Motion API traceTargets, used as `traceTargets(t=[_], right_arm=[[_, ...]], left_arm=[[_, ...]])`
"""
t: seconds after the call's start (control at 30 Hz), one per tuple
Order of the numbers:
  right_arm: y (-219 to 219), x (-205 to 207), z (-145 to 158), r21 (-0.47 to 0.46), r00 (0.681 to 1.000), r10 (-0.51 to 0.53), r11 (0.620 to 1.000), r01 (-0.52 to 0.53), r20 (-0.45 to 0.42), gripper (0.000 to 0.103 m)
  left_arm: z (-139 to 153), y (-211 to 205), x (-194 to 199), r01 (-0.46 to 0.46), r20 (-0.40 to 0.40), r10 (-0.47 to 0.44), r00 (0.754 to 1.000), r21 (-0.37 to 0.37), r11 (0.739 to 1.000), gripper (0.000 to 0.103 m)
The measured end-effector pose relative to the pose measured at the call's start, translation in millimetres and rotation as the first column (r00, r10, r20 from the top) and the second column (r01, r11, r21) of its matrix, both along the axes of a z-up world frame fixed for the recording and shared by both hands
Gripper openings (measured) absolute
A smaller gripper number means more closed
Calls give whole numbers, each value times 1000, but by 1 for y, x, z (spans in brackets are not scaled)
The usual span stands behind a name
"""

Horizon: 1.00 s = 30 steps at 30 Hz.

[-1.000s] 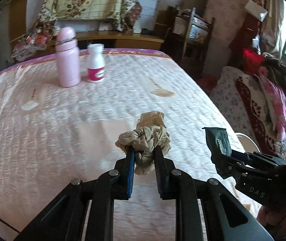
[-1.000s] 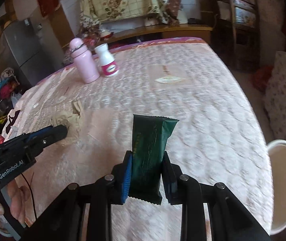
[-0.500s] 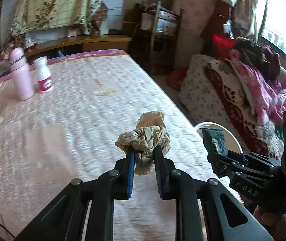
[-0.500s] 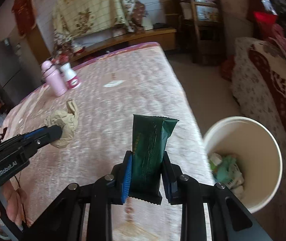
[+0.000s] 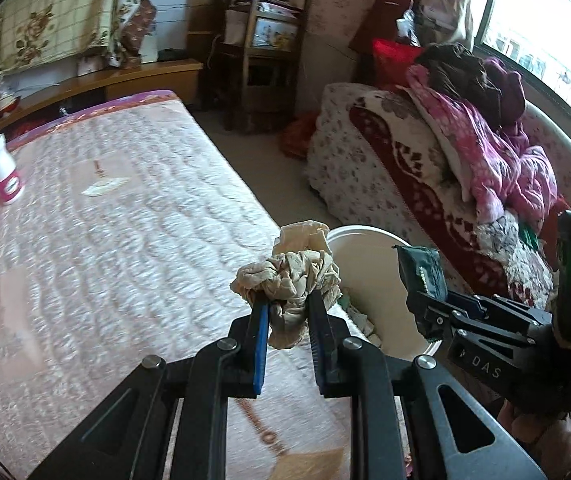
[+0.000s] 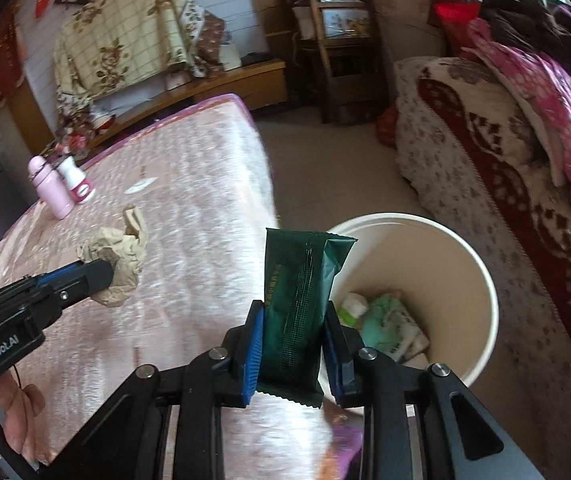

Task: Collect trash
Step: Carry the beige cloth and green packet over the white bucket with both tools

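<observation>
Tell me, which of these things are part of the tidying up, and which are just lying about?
Part of the job:
- crumpled beige paper, held in the left gripper
- green wrapper, held in the right gripper
- white bin beside the bed, with rubbish inside

Just lying about:
- pink flask
- small white bottle
- heaped blankets

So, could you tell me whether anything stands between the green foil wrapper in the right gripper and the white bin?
Nothing visible does: the green foil wrapper is beside the open white bin, which has no lid.
</observation>
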State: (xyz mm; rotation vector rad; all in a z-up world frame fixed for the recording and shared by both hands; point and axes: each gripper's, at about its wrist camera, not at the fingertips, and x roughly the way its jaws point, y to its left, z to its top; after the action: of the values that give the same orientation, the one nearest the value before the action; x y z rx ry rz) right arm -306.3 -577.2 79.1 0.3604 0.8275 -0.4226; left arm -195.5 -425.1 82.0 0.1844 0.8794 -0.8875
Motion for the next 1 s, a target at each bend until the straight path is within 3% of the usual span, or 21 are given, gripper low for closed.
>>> traceTargets(t=[0.63, 1.0], right_arm=[[-73, -34, -22, 15, 989, -144, 989, 144, -30, 29], [-88, -38, -40, 50, 985, -170, 984, 172, -43, 29]], left_arm=[[-35, -79, -19, 95, -31, -93, 995, 52, 994, 20], [-49, -92, -6, 109, -67, -104, 992, 72, 991, 20]])
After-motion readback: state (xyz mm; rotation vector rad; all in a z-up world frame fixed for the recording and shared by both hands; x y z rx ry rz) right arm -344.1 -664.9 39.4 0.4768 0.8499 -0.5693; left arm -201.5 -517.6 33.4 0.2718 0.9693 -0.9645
